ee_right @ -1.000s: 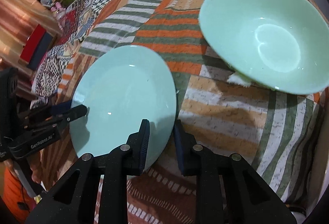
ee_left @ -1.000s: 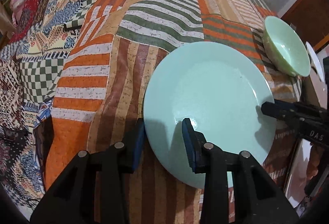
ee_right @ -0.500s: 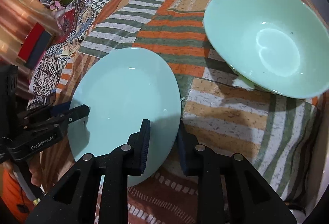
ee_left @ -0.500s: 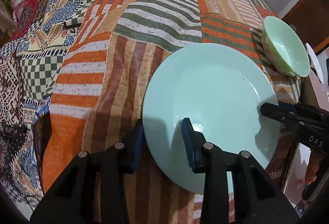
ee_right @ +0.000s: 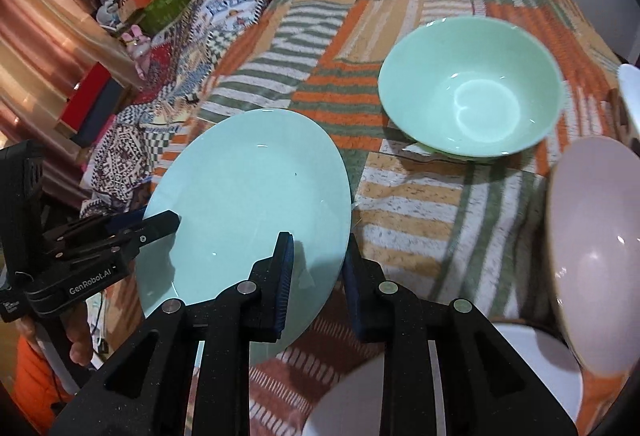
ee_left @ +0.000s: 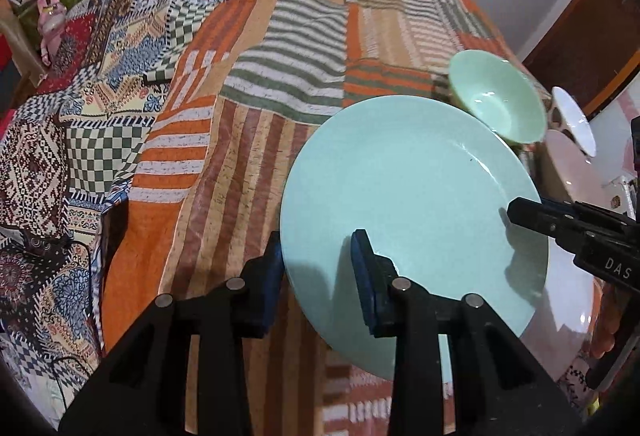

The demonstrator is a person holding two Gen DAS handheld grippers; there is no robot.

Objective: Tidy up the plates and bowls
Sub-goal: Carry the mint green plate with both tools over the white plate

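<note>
Since a second ago, the pale blue-green plate (ee_left: pixel 412 216) has been raised off the striped patchwork cloth (ee_left: pixel 248 164), so more of the room and of the neighbouring dishes is now seen beneath and around it.

From left to right: the left gripper (ee_left: pixel 318 278) is closed on the plate's left rim, one blue pad below the rim and one on the upper face. The plate is held tilted in the air between both tools. Its right rim is pinched by the right gripper (ee_right: pixel 318 276), whose jaws are nearly together around the thin edge. Further right, a mint-green bowl (ee_right: pixel 472 88) sits on the cloth, apart from the plate. At the far right edge, a pinkish-white bowl (ee_right: pixel 588 240) and a white dish (ee_right: pixel 520 368) are seen.

The plate is judged to be glazed ceramic: stiff, fairly heavy, slippery and breakable. It is best held at opposite rims, as now, and kept level.
</note>
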